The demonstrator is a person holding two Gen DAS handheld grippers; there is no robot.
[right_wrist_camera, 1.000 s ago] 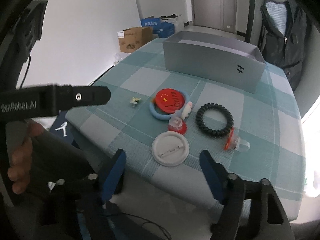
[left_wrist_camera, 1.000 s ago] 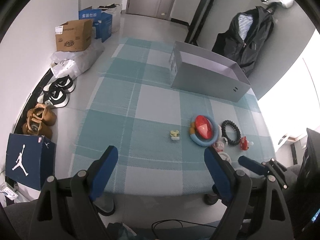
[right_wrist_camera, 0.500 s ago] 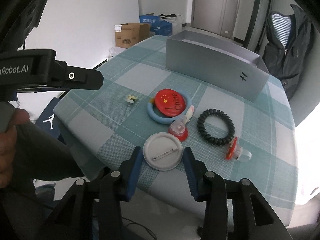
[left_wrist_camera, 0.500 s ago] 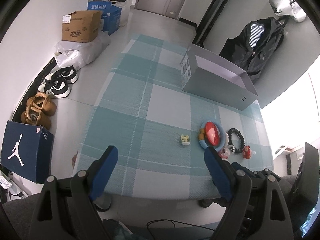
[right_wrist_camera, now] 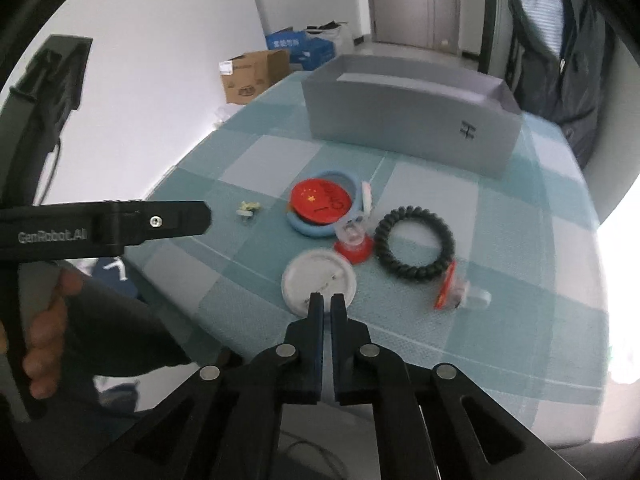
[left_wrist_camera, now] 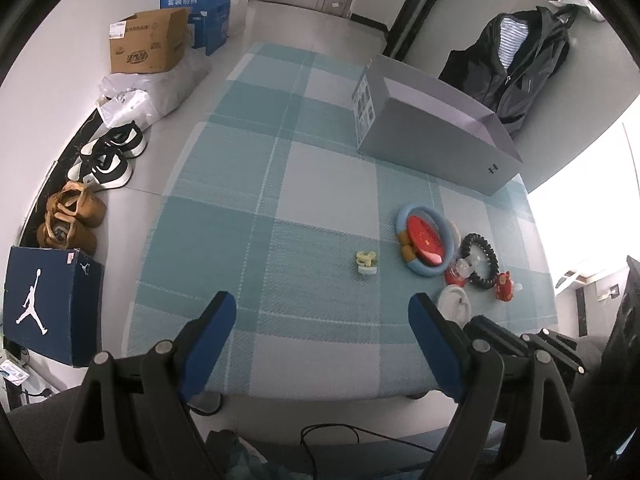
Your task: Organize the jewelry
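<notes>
While both tools point down at the table, this is how things lie:

Right gripper (right_wrist_camera: 327, 300): I have its jaws pressed together with nothing between them — the tips hang at the near rim of the white badge (right_wrist_camera: 319, 282).
Left gripper (left_wrist_camera: 322, 308): I hold it wide apart over bare cloth (left_wrist_camera: 280, 216), gripping nothing; in the right view my hand (right_wrist_camera: 44, 328) shows on its handle.
White badge: lies pin side up near the table's front edge, just beside the red-based charm (right_wrist_camera: 353, 240).
Red badge (right_wrist_camera: 320, 201): rests tilted on the blue ring (right_wrist_camera: 308, 228), which lies behind the white badge.
Black coil band (right_wrist_camera: 414, 248): flat on the cloth, right of the charm, touching or nearly so.
Red clip (right_wrist_camera: 450, 290): just in front of the band, towards the right edge.
Yellow piece (right_wrist_camera: 248, 210): alone, left of the ring — well apart from the rest.
Grey box (right_wrist_camera: 408, 114): open on top, at the far side of the table, well behind the jewelry.
</notes>
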